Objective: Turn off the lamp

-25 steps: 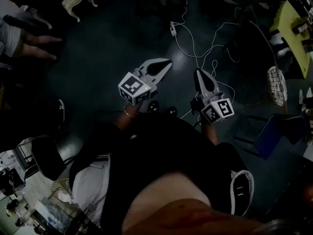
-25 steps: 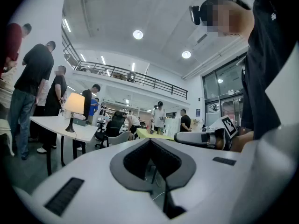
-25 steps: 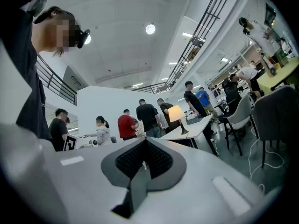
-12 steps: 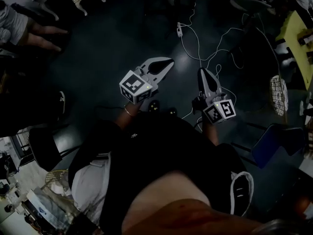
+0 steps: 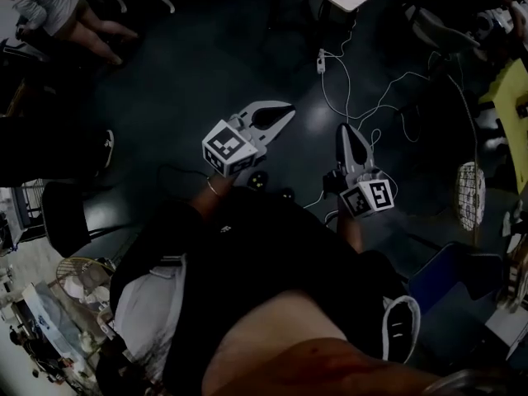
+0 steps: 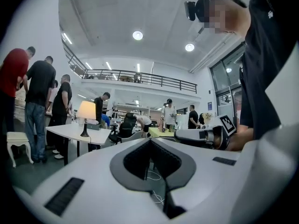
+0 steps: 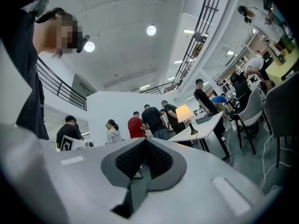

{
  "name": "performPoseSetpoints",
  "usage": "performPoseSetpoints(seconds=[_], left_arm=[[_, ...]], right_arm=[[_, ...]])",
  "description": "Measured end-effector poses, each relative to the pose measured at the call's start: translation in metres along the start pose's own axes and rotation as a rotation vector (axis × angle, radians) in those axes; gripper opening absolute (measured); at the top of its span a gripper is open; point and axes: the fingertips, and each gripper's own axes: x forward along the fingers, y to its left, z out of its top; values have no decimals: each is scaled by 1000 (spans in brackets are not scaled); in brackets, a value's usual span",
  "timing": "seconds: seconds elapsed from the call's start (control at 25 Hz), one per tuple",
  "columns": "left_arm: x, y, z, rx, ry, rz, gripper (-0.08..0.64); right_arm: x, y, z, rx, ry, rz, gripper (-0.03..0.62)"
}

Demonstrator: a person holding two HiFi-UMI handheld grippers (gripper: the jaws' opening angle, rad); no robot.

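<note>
Person stands w/ both tools held out roughly level, side by side over the dark floor. Left gripper: jaws pressed together at the tips, nothing btwn them, only the hollow where the pads curve apart (its own view shows this plainly). Right gripper: same story, jaws closed tip to tip and empty.

The lamp is lit, shade glowing warm. It stands upright on a white table across the room, well apart from both grippers. In the left gripper view it sits left of the jaws. In the right gripper view it's right of them and a bit higher. A knot of people stands just beside the table. White cables trail over the floor ahead of the grippers.
</note>
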Motion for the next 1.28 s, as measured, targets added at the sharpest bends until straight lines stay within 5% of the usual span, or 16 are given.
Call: performPoseSetpoints(seconds=[0.44, 1.28], left_arm=[[-3, -2, -9, 15, 3, 65, 8], [35, 59, 10, -4, -26, -13, 8]], right_arm=[[1, 6, 1, 47, -2, 70, 2], [44, -21, 8, -6, -18, -62, 2]])
